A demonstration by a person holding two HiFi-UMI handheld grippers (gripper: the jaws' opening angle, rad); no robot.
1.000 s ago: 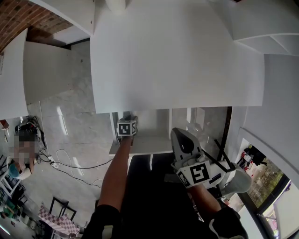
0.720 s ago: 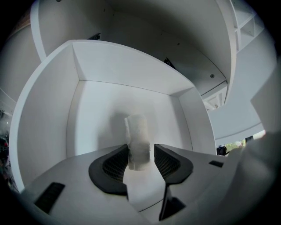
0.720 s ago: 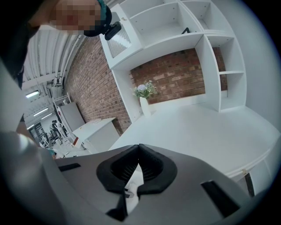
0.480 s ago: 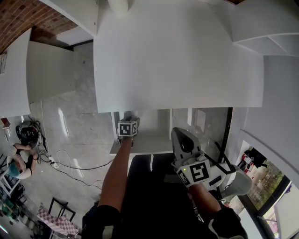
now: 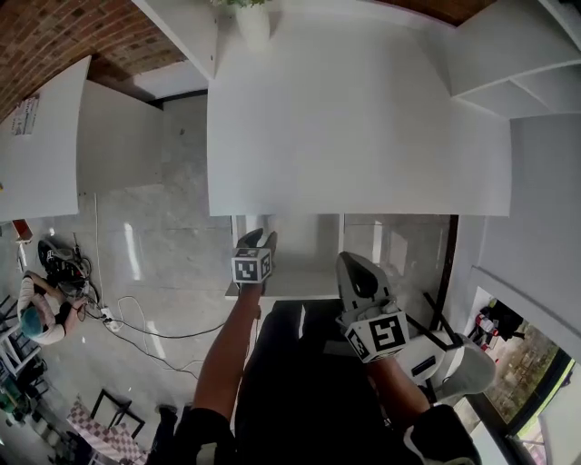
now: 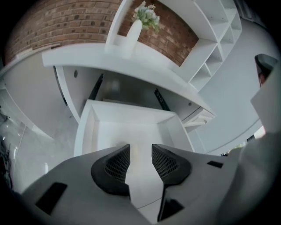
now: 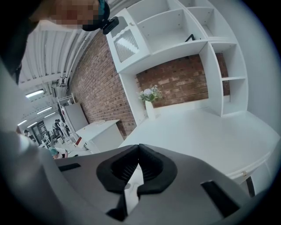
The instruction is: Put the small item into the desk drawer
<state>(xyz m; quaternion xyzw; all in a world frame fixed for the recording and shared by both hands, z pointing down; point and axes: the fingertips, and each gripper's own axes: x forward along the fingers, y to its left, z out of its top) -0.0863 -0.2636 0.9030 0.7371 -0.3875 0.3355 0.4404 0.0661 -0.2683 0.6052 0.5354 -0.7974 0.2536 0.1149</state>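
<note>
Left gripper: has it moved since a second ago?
Yes: the left gripper drew back from the desk edge toward the person, over the drawer, empty jaws closing.

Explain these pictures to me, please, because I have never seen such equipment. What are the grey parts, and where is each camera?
There is no robot here. A person holds a hand tool with two fingers in each hand. The head view comes from a camera on the person's head. It looks down on a white desk with a vase at its far edge and an open drawer below.

The other two cameras ride on the tools themselves. The left gripper points into the drawer. Its fingers are apart and closing, with nothing between them, and the part of the drawer that shows looks bare. The right gripper looks across the desk top. Its fingers are shut at the tips, and I see nothing in them. The small item shows in no picture.
</note>
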